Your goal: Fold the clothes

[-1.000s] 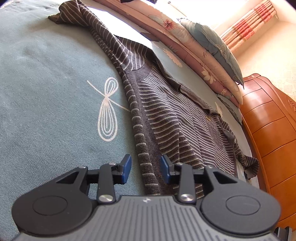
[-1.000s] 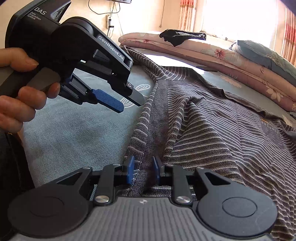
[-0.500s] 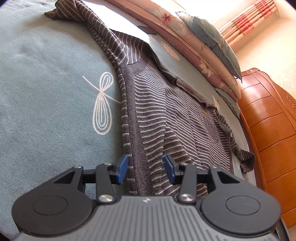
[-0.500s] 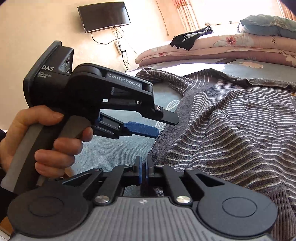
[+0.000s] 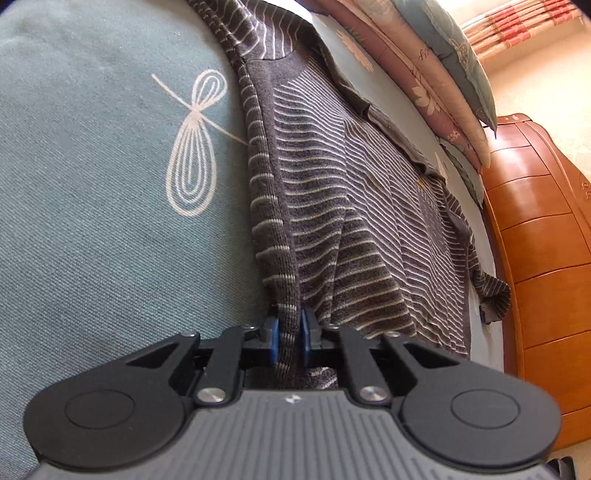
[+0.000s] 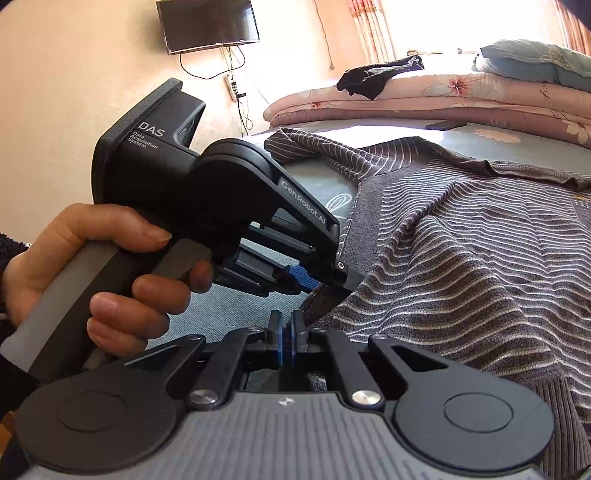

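Spread across a teal bedspread (image 5: 92,229) printed with a white dragonfly outline (image 5: 192,147): a dark grey sweater (image 5: 369,229) with thin cream stripes, front panel rumpled into long ridges, one sleeve trailing toward the far end of the bed, the other sleeve's cuff hanging near an orange wooden cabinet (image 5: 539,258). Stacked along the far edge of the bed, folded pink floral quilts (image 6: 461,99) topped by a blue-grey pillow (image 6: 535,61), with a black garment (image 6: 380,75) draped over one end. Mounted on the wall behind, a dark television (image 6: 208,24).

Clamped on the sweater's striped edge band — left gripper (image 5: 288,338), jaws just closing, blue pads (image 5: 274,339) pressing the knit from both sides. Seen from the right wrist camera, the same gripper (image 6: 325,277) held in a person's hand (image 6: 92,273), tip down at the garment's near edge. Right gripper (image 6: 286,341) nearly fully closed, blue pads almost touching at the sweater's hem — whether any fabric sits pinched between them, impossible to tell.
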`<move>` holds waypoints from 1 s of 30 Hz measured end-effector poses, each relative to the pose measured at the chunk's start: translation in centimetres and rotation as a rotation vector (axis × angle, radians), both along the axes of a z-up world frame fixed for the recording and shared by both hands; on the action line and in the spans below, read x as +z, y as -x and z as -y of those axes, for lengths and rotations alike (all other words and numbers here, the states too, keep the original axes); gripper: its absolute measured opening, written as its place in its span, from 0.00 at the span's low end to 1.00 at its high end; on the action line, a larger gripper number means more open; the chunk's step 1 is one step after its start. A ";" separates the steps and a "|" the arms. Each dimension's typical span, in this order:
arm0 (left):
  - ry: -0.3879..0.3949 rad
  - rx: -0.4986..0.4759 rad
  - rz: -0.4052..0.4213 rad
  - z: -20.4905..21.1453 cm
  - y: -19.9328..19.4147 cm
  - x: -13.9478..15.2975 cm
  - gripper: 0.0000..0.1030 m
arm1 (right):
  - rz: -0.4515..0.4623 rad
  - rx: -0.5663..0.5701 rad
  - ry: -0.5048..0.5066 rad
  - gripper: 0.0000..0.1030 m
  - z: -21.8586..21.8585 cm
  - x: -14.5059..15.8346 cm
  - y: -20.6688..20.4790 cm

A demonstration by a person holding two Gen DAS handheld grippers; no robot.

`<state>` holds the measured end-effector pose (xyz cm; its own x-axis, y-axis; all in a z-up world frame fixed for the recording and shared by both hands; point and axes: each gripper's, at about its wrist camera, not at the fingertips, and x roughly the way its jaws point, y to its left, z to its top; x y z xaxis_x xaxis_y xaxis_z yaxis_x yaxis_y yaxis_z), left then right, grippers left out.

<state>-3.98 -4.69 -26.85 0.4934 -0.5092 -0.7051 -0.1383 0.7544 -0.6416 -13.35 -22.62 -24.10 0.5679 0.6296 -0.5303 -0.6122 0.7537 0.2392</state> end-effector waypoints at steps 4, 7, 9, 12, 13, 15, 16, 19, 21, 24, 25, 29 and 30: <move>-0.124 0.032 0.053 -0.1 0.7 1.3 0.03 | 0.014 -0.003 -0.007 0.07 0.5 0.7 0.1; -0.140 0.086 0.090 -1.3 1.2 2.6 0.03 | 0.041 -0.022 -0.039 0.10 1.9 1.7 0.3; -0.160 0.122 0.111 -2.3 1.2 3.7 0.03 | 0.054 -0.056 -0.071 0.15 3.3 2.4 0.3; -0.198 0.161 0.131 -4.2 0.8 5.4 0.02 | 0.065 -0.120 -0.113 0.19 5.4 3.2 0.1; -0.208 0.169 0.134 -4.8 0.7 5.8 0.02 | 0.067 -0.141 -0.125 0.19 6.1 3.4 0.1; -0.198 0.180 0.098 -5.9 0.2 5.5 0.03 | 0.074 -0.174 -0.147 0.20 7.2 3.8 0.1; -0.218 0.176 0.078 -5.8 0.0 4.9 0.03 | 0.075 -0.197 -0.156 0.21 7.8 3.9 0.0; -0.254 0.167 0.030 -5.6 -0.8 3.1 0.03 | 0.071 -0.250 -0.171 0.21 9.0 3.9 -0.4; -0.250 0.166 0.025 -5.2 -0.9 2.3 0.03 | 0.057 -0.278 -0.177 0.21 9.7 3.7 -0.7; -0.282 0.136 0.047 -4.1 -0.8 2.3 0.03 | 0.045 -0.306 -0.172 0.22 10.3 3.3 -1.1; -0.292 0.128 0.052 -3.9 -0.7 2.3 0.03 | 0.045 -0.317 -0.168 0.23 10.4 3.2 -1.2; -0.275 0.134 0.055 -4.4 -0.5 2.1 0.03 | 0.033 -0.333 -0.160 0.27 10.3 2.7 -1.7; -0.275 0.147 0.052 -4.6 -0.5 2.2 0.03 | 0.032 -0.335 -0.157 0.27 10.2 2.7 -1.8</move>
